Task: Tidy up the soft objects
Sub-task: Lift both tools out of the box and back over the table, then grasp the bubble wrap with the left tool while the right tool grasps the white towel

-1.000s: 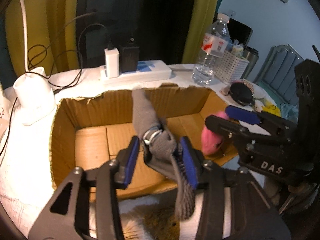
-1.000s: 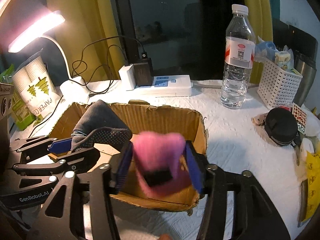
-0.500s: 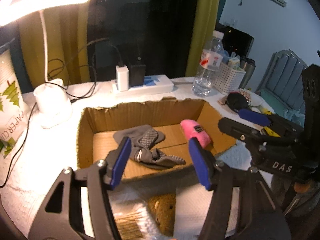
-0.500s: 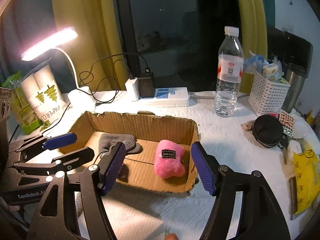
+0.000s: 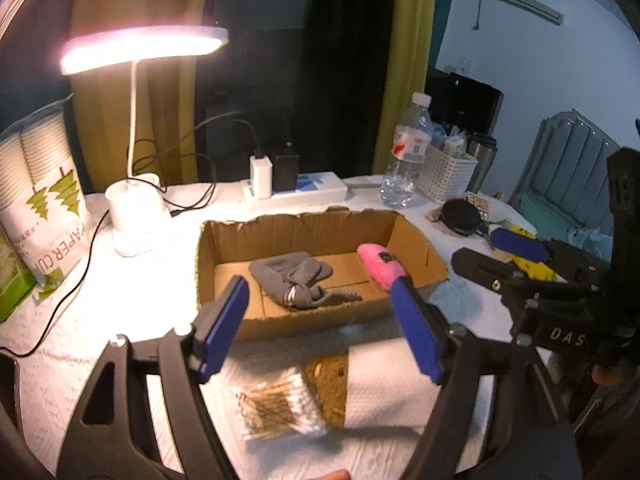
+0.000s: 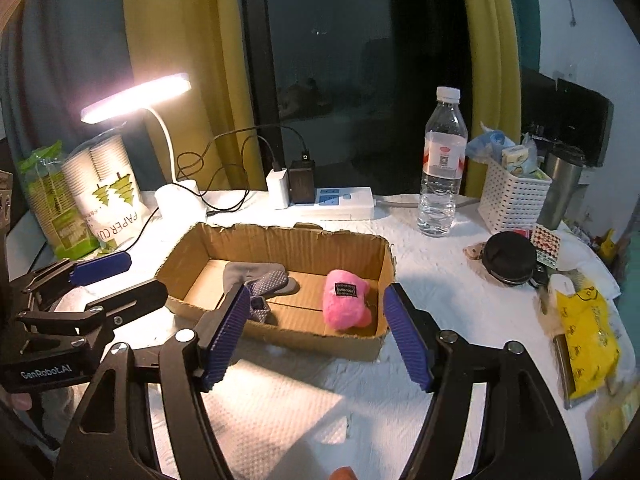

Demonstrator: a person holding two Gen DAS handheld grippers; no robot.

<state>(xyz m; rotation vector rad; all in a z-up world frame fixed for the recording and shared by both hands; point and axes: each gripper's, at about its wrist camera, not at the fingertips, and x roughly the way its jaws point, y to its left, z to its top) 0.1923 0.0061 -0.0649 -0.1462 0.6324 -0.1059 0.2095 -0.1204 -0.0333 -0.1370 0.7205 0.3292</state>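
Observation:
A torn cardboard box (image 5: 304, 224) (image 6: 288, 244) stands on the white-covered table. A crumpled grey fabric piece with grip dots (image 5: 288, 276) (image 6: 256, 276) lies in its left half. In the right half lies a pink plush toy (image 5: 378, 264) (image 6: 346, 300) with a black label. My left gripper (image 5: 316, 282) (image 6: 146, 274) hovers above the box's near side. Its jaws are opening and nothing is between the pads. My right gripper (image 6: 317, 292) (image 5: 484, 248) hangs beside it on the right, jaws also opening and empty.
Behind the box are a lit desk lamp (image 5: 136, 208), a power strip (image 6: 340, 200) with cables, a water bottle (image 6: 442, 168) and a white basket (image 6: 512, 196). A paper-cup pack (image 5: 44, 200) stands left. Cotton swabs (image 5: 280, 404) and a paper towel (image 5: 392, 388) lie near me. A black pouch (image 6: 510, 256) and a yellow bag (image 6: 588, 328) lie right.
A second ago the left gripper held the grey fabric and the right held the pink plush over the box. Both let go, the items now lie inside, and both grippers drew back and up.

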